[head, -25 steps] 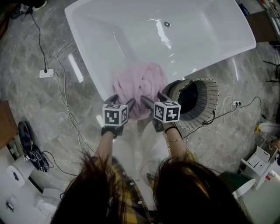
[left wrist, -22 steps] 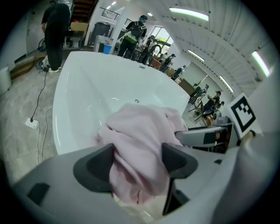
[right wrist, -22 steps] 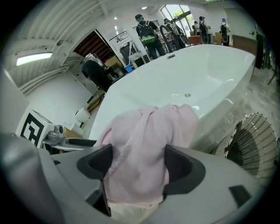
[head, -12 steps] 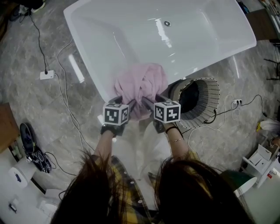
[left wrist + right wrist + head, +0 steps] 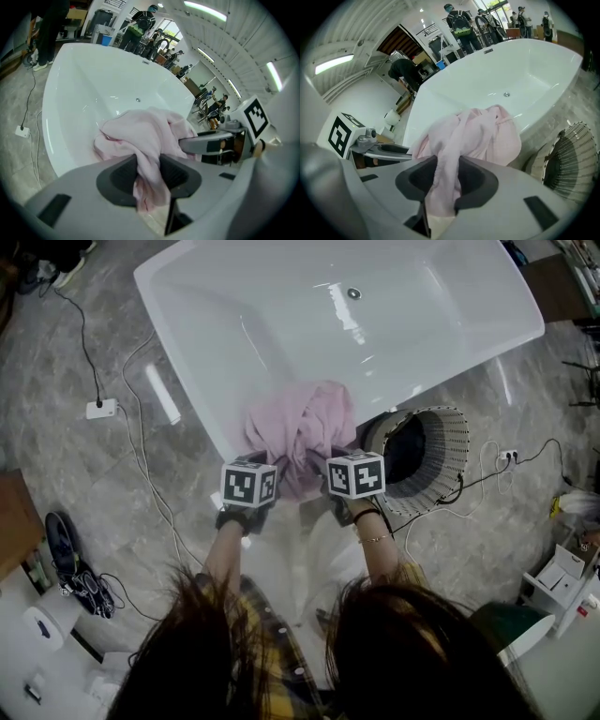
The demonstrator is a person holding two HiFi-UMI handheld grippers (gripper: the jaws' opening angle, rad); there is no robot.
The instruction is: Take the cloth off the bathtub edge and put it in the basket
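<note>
A crumpled pink cloth (image 5: pixel 300 427) is draped over the near edge of the white bathtub (image 5: pixel 192 381), right beside the round wire basket (image 5: pixel 441 460) on the floor. My left gripper (image 5: pixel 272 461) is closing its jaws on the cloth's lower left fold (image 5: pixel 145 136), and the pads press the fabric. My right gripper (image 5: pixel 323 457) closes the same way on the lower right fold (image 5: pixel 473 136). Both grippers sit side by side at the tub rim. The basket (image 5: pixel 567 159) stands to the right of the right gripper.
Cables (image 5: pixel 141 465) and a power strip (image 5: pixel 100 409) lie on the marble floor left of the tub. More cable (image 5: pixel 487 479) runs right of the basket. Several people stand beyond the tub's far end (image 5: pixel 140 23). Boxes and clutter sit at the lower right (image 5: pixel 558 582).
Both grippers' jaws have drawn together on the cloth's lower folds. The cloth has bunched slightly between them, and the hands have edged closer together.
</note>
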